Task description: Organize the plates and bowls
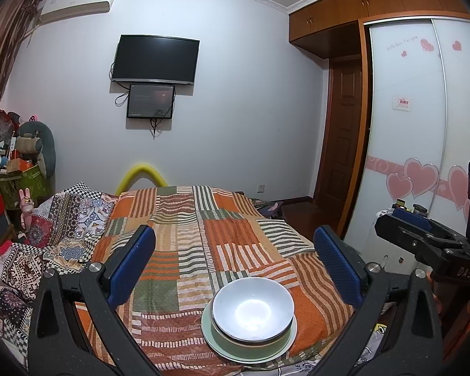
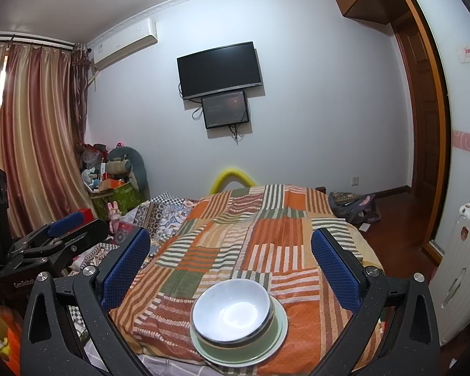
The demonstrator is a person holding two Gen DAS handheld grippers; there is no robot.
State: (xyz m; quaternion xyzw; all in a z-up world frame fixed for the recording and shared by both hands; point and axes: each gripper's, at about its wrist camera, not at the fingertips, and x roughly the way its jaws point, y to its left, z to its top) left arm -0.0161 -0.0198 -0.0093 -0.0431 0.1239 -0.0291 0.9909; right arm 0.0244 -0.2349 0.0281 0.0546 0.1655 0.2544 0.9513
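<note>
Stacked bowls on plate near bedspread front edge, left gripper and right gripper wide apart, empty

Left gripper and right gripper: jaws spread wide, nothing held, hovering side by side, level, above the bowl stack, clear of it.

A white bowl with a dark rim sits low in the frame on a pale green plate. The bedspread beneath is a patchwork of orange, green and cream stripes. Each hand-held gripper is black with blue textured pads. Upper left, the curtain shows red and gold stripes.
</note>
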